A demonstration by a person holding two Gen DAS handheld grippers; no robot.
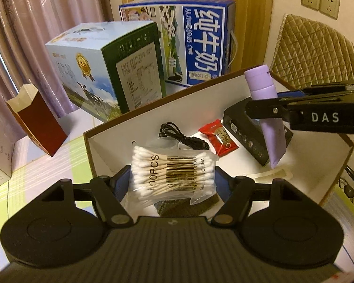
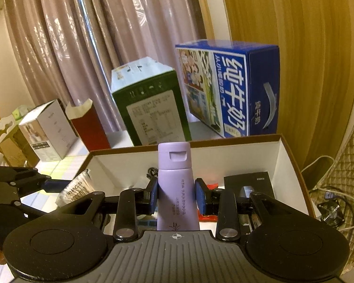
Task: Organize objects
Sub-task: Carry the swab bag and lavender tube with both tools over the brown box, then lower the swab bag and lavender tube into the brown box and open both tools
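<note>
Placement looks like the step in hand: both grippers hang over the open white-lined box [image 1: 99,146] on the worktop [image 1: 59,165], each carrying an item. The left gripper [image 1: 172,179] is clamped on a clear pack of cotton swabs [image 1: 172,174], held just above the box's near-left part. The right gripper [image 2: 177,195] pinches a lilac tube [image 2: 177,188] at mid-body, cap up and roughly upright, its crimped end low over the black box [image 1: 245,136] that lies inside toward the right wall.

Already lying in the box are a coiled black cable [image 1: 177,136], a red candy wrapper [image 1: 218,139] and a pale flat strip [image 1: 271,173] near the front.

The next move probably calls for lowering each item onto bare floor and then opening the jaws. Free room seems best under the swabs, in the near-left corner, and along the front right beside the strip; the tube would need to shift off the black box or be laid flat. The box walls stand close on the left and right, so the wide gripper arms have little sideways slack. Milk cartons [image 1: 200,47] and a dark red carton [image 1: 35,120] stand outside, clear of the work
</note>
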